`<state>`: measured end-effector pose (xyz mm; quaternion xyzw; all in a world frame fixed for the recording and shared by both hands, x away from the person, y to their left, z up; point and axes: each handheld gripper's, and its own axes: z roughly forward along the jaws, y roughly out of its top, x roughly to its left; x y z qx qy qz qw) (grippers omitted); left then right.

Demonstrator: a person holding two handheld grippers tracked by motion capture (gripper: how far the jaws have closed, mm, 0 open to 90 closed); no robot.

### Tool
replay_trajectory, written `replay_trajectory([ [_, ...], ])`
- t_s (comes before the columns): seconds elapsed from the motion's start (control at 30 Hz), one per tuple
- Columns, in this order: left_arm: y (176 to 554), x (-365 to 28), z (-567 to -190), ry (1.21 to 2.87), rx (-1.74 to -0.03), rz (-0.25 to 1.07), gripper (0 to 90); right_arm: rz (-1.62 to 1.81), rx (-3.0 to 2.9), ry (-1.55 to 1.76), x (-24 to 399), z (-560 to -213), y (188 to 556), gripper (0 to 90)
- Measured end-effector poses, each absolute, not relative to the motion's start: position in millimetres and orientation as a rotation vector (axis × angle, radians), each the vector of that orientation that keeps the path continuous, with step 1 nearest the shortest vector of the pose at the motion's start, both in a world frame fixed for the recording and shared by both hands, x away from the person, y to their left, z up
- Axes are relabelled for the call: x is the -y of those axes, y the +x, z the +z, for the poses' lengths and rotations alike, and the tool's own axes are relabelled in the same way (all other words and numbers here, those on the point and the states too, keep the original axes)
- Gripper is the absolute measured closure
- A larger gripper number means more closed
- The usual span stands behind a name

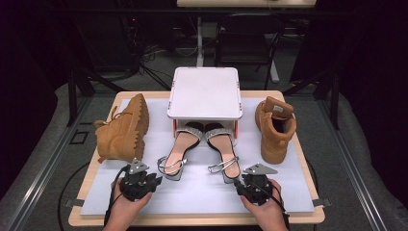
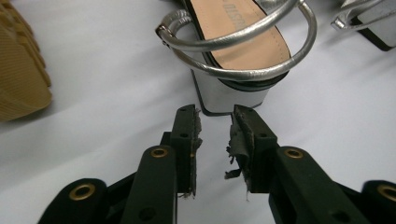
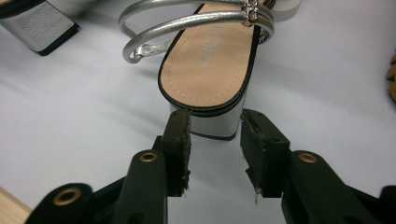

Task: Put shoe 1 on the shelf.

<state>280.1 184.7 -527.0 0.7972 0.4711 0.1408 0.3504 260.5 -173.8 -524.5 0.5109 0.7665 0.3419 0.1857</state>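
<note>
nearby, tan boots (image 1: 122,130) flank silver sandals (image 1: 179,149), toes under white stand (image 1: 204,94), both jaws spread at heels

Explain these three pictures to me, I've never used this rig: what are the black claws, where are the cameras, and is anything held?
No robot here: a person holds two hand-held grippers. The high view looks down on the table; the left gripper and right gripper each carry a camera looking along their black jaws. On the pale grey mat lie two tan suede boots, a white box lid and two silver block-heeled sandals. Each gripper points at one sandal's heel, jaws apart, holding nothing yet.
</note>
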Motion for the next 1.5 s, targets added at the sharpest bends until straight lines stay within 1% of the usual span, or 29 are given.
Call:
replay_trajectory([
  [0.13, 280.9, -179.9, -531.5, 2.077, -1.206, 0.366, 79.6, 0.960, -2.190, 1.412, 171.1, -525.2, 258.9, 73.3],
  [0.23, 282.0, -175.6, -533.3, 2.083, -1.190, 0.353, 87.0, 0.949, -2.198, 1.417, 169.0, -526.0, 258.4, 82.1],
  [0.3, 282.9, -172.1, -534.0, 2.091, -1.178, 0.350, 89.3, 0.955, -2.207, 1.423, 169.2, -526.4, 259.0, 86.0],
  [0.4, 284.9, -167.6, -534.6, 2.092, -1.175, 0.361, 90.0, 0.946, -2.217, 1.435, 169.0, -528.4, 260.8, 89.3],
  [1.5, 289.4, -166.0, -530.2, 2.075, -1.185, 0.347, 90.0, 0.987, -2.224, 1.458, 163.7, -530.3, 262.0, 90.0],
])
